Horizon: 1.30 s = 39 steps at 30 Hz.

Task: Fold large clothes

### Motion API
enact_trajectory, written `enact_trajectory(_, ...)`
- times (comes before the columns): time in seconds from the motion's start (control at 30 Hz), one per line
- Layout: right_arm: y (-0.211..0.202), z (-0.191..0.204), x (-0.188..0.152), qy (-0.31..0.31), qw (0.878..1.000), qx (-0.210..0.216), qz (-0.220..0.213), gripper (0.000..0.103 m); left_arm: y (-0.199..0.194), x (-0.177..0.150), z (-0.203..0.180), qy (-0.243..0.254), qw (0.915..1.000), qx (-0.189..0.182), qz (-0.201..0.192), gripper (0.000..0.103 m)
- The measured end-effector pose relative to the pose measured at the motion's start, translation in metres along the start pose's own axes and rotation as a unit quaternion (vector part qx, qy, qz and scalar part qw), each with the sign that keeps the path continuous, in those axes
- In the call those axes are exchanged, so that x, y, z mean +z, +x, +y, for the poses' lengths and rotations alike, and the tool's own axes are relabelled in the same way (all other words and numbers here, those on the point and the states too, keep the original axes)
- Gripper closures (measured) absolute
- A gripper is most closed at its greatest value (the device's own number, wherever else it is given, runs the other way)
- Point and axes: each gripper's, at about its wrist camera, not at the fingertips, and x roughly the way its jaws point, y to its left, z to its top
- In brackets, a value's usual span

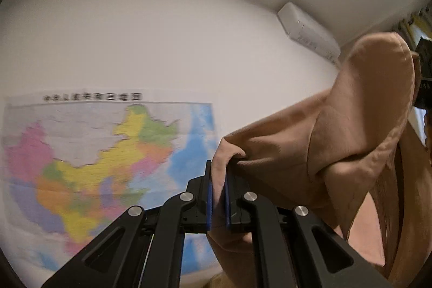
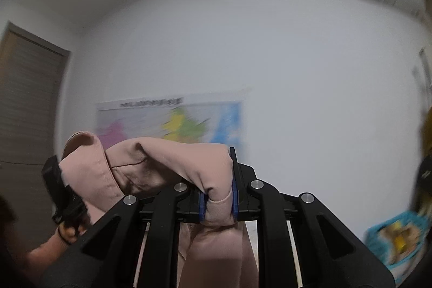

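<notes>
Tan garment [image 1: 337, 131] is up in the air, stretched between both grippers, rest hanging below. Left gripper [image 1: 218, 180] has its jaws pinched on a fabric edge; right gripper [image 2: 218, 196] is clamped on a thicker bunched fold. No work surface in view. Behind: white wall [image 1: 162, 39] with colored map [image 1: 102, 153], AC unit [image 1: 307, 29] near the ceiling, brown door [image 2: 27, 99] at left of the right wrist view.

Soft, matt tan cloth of a garment [image 1: 337, 131] bunches between blue pads [image 1: 210, 204] on matt black plastic grippers [image 1: 218, 196] with shiny metal pins [image 1: 186, 197], before a creased paper map [image 1: 89, 153], a smooth white wall [image 1: 162, 31] and a wood-grain door [image 2: 27, 99].
</notes>
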Motion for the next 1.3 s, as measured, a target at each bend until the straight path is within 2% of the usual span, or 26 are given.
enact_trajectory(0.07,-0.003,0.008,-0.015,0.013,0.999,0.036,0.014,0.089,-0.031,0.003,0.009,0.011,0.9997,0.016,0.014,0.097)
enact_trajectory(0.17,0.004,0.023,-0.048,0.024,0.996,0.077,0.041,0.089,-0.058,-0.003,0.014,0.036,0.997,0.054,0.043,0.097)
enact_trajectory(0.27,0.035,0.031,-0.088,0.041,0.989,0.107,0.097,0.089,-0.067,-0.026,0.027,0.044,0.9908,0.073,0.105,0.097)
enact_trajectory(0.4,0.11,0.028,-0.156,0.092,0.967,0.136,0.192,0.089,-0.051,-0.073,0.063,0.009,0.9752,0.105,0.194,0.097)
enact_trajectory(0.47,0.15,0.025,-0.192,0.111,0.956,0.136,0.237,0.089,-0.028,-0.112,0.085,-0.008,0.9612,0.12,0.248,0.097)
enact_trajectory(0.5,0.175,0.022,-0.215,0.127,0.946,0.142,0.262,0.089,-0.019,-0.127,0.091,-0.016,0.9556,0.122,0.268,0.097)
enact_trajectory(0.57,0.217,0.021,-0.259,0.142,0.93,0.137,0.311,0.089,0.0,-0.171,0.1,-0.024,0.9385,0.125,0.321,0.097)
enact_trajectory(0.6,0.233,0.021,-0.279,0.144,0.923,0.132,0.331,0.089,0.02,-0.205,0.109,-0.026,0.9251,0.128,0.357,0.097)
enact_trajectory(0.63,0.258,0.021,-0.306,0.148,0.912,0.129,0.359,0.089,0.028,-0.223,0.113,-0.026,0.9164,0.136,0.376,0.097)
enact_trajectory(0.67,0.277,0.021,-0.328,0.164,0.9,0.128,0.383,0.089,0.045,-0.245,0.124,-0.031,0.9033,0.148,0.402,0.097)
enact_trajectory(0.73,0.302,0.019,-0.36,0.167,0.886,0.124,0.414,0.089,0.072,-0.295,0.15,-0.059,0.8788,0.17,0.442,0.097)
enact_trajectory(0.8,0.328,0.011,-0.394,0.184,0.871,0.11,0.441,0.089,0.083,-0.326,0.166,-0.086,0.8635,0.177,0.464,0.097)
enact_trajectory(0.83,0.342,0.004,-0.411,0.202,0.862,0.108,0.453,0.089,0.092,-0.343,0.175,-0.098,0.8566,0.17,0.477,0.097)
enact_trajectory(0.9,0.362,-0.004,-0.432,0.215,0.85,0.095,0.471,0.089,0.103,-0.366,0.189,-0.11,0.8409,0.175,0.5,0.096)
enact_trajectory(0.97,0.378,-0.015,-0.456,0.244,0.831,0.089,0.492,0.088,0.116,-0.385,0.199,-0.128,0.8304,0.155,0.519,0.091)
enact_trajectory(1.03,0.392,-0.023,-0.48,0.257,0.814,0.07,0.516,0.087,0.119,-0.392,0.202,-0.128,0.8228,0.162,0.53,0.085)
enact_trajectory(1.07,0.396,-0.025,-0.488,0.261,0.808,0.066,0.524,0.087,0.121,-0.393,0.206,-0.132,0.8218,0.155,0.532,0.079)
enact_trajectory(1.1,0.398,-0.025,-0.495,0.262,0.804,0.064,0.529,0.085,0.122,-0.389,0.206,-0.134,0.8239,0.15,0.53,0.068)
enact_trajectory(1.13,0.4,-0.025,-0.501,0.258,0.803,0.06,0.534,0.084,0.123,-0.384,0.207,-0.13,0.8293,0.148,0.523,0.061)
enact_trajectory(1.17,0.4,-0.024,-0.504,0.255,0.802,0.058,0.537,0.082,0.123,-0.377,0.207,-0.122,0.8361,0.149,0.514,0.058)
enact_trajectory(1.2,0.4,-0.025,-0.506,0.255,0.802,0.056,0.538,0.079,0.124,-0.367,0.205,-0.108,0.846,0.144,0.502,0.048)
enact_trajectory(1.23,0.4,-0.026,-0.509,0.252,0.802,0.052,0.54,0.076,0.124,-0.359,0.203,-0.103,0.8546,0.134,0.491,0.042)
enact_trajectory(1.27,0.398,-0.028,-0.508,0.252,0.802,0.048,0.539,0.073,0.122,-0.348,0.198,-0.098,0.8681,0.106,0.475,0.042)
enact_trajectory(1.3,0.402,-0.031,-0.508,0.254,0.803,0.048,0.538,0.073,0.122,-0.342,0.19,-0.091,0.8766,0.078,0.466,0.037)
